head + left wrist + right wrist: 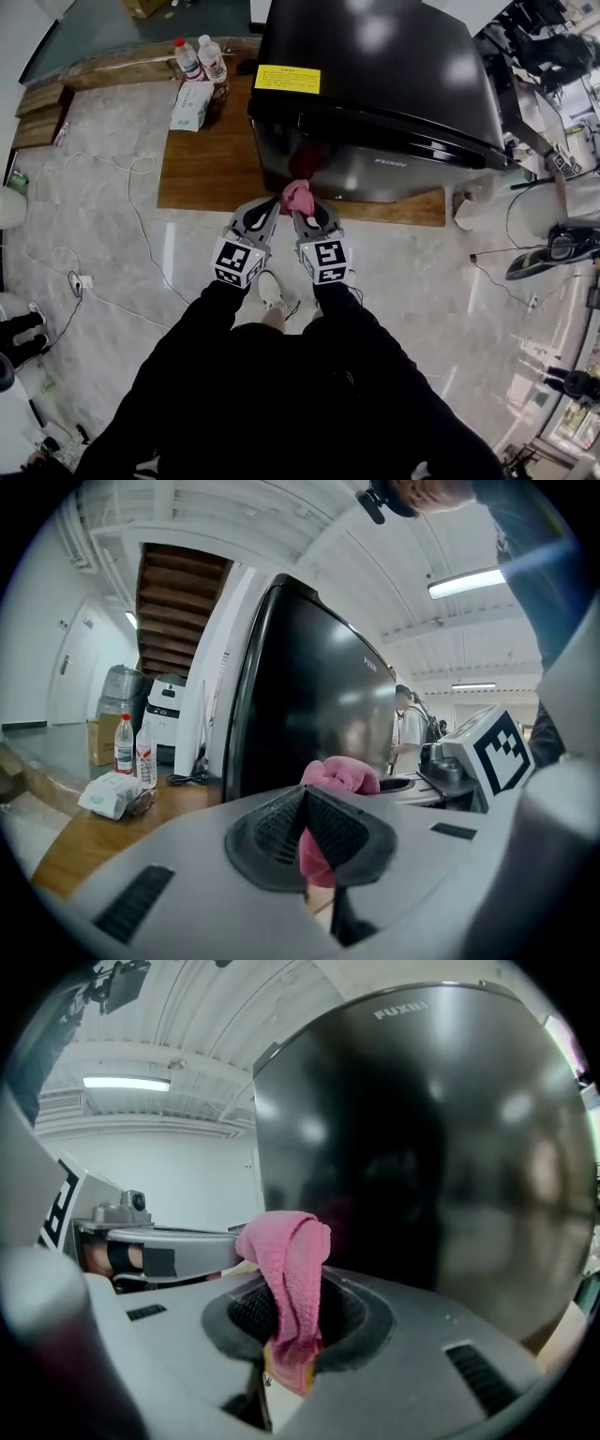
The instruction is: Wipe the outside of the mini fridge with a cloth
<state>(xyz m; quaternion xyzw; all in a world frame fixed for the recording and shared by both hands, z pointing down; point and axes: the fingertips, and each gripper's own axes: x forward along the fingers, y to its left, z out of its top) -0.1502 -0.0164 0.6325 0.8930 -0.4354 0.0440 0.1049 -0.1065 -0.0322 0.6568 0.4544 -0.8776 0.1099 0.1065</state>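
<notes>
Our left gripper (270, 208) and right gripper (305, 218) both pinch the crumpled pink cloth (298, 195), at six o'clock of the glossy black mini fridge (375, 84).

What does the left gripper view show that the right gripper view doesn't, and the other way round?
Only the left gripper view: two water bottles and a white packet on the wooden platform beside the fridge, plus a person standing in the background.
Only the right gripper view: the FUXIN lettering on the fridge door.
Both: the black mini fridge close ahead, and the pink cloth, pinched by the left gripper and the right gripper alike.
</notes>
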